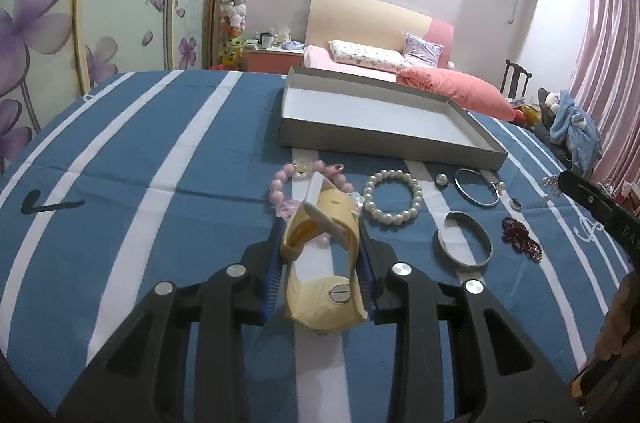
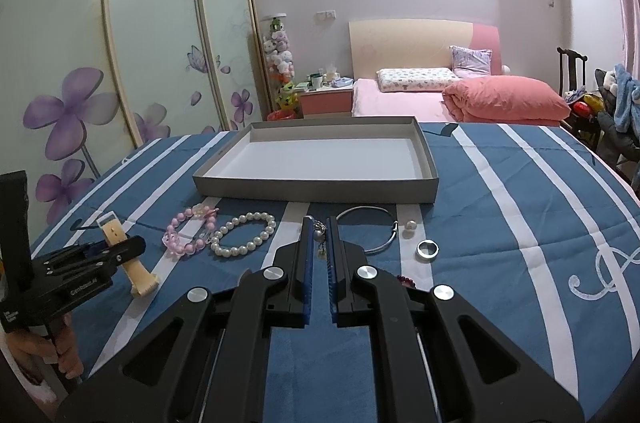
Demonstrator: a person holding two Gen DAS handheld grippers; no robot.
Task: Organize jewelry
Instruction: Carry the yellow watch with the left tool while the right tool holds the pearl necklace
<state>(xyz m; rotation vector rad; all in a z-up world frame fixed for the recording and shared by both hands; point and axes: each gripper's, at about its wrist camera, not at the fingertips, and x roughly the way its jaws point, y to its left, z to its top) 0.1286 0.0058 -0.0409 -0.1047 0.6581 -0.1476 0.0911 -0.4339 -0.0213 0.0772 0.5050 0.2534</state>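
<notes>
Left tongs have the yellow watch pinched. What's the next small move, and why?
Probably carry the yellow watch forward and a little right, over the near wall of the grey tray, then release. The left tongs grip it on both sides, the tray interior looks bare, and the pink bead bracelet lies underneath, so lift first to avoid dragging it.

Dim, bluish room light — ceiling glare overhead, fisheye-bent edges, sharp focus.

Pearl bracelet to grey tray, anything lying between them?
No. In the right wrist view only bare striped cloth separates the pearl bracelet from the grey tray. The pink bead bracelet sits beside the pearls, not between.
</notes>
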